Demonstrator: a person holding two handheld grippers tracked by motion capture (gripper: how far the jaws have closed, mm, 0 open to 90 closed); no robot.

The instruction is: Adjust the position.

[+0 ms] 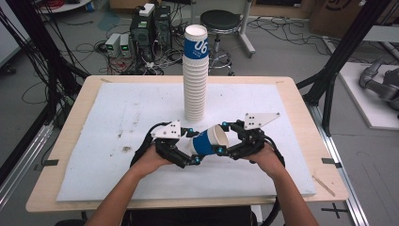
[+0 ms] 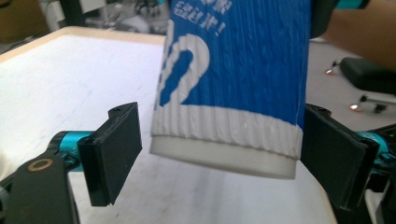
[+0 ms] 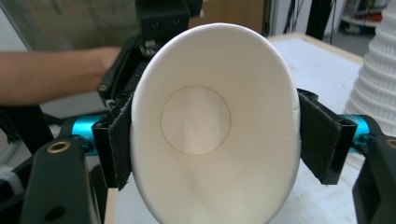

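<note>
1 wooden table (image 1: 301,101) carries 1 white mat (image 1: 117,132) that covers most of its top. On the mat's far middle stands 1 tall stack of white ribbed paper cups (image 1: 195,89), upright, its top cup banded blue with white digits; the cups in it are too tightly nested to count.

Nearer the person, 2 hands bring 2 grippers together over the mat's near middle, with 1 blue-and-white paper cup (image 1: 210,140) lying on its side between them, off the mat and well apart from the stack.

The right gripper (image 3: 205,140) clamps this cup at its mouth: both black pads press the rim from either side, and the rim is squeezed into an oval. In that gripper's view the white inside and round bottom of the cup face the camera.

The left gripper (image 2: 219,154) has its 2 jaws spread around the cup's base end. 1 pad stands clear of the wall with a gap showing, the other sits just beside it; neither squeezes.
</note>
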